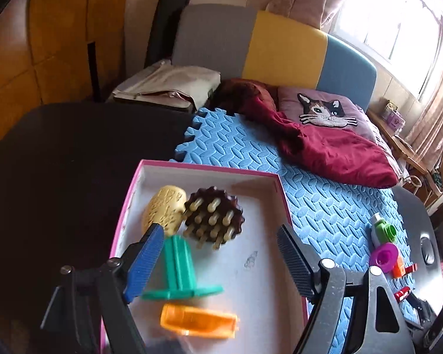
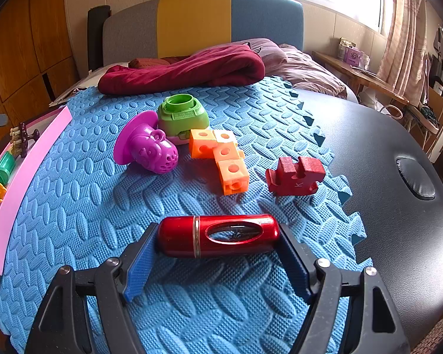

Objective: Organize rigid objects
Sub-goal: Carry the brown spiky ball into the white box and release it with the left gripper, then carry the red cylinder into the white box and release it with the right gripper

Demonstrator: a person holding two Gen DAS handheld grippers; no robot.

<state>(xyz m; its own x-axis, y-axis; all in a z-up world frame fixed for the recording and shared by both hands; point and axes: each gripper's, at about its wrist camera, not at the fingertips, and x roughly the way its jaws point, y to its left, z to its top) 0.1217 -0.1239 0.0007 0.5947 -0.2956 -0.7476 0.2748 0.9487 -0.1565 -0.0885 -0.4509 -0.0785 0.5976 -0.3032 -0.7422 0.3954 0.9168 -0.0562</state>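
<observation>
On the blue mat (image 2: pixel 82 203), a glossy red capsule (image 2: pixel 218 235) with an oval window.

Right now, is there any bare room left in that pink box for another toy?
Yes: the pink box is bare along its far wall and right side, beyond the brown spiky toy. Its near-left is crowded with the yellow piece, green spool and orange piece.

Lighting: daylight from the window (image 1: pixel 398 23) at upper right, blown out to white in both views. Glare: sheen on the black table (image 2: pixel 398 206) and red metal cylinder (image 2: pixel 218 234). Blur: green spool (image 1: pixel 178 265) and orange piece (image 1: pixel 198 321) smeared — motion. Distortion: strong fisheye bending, dark vignetted corners.
</observation>
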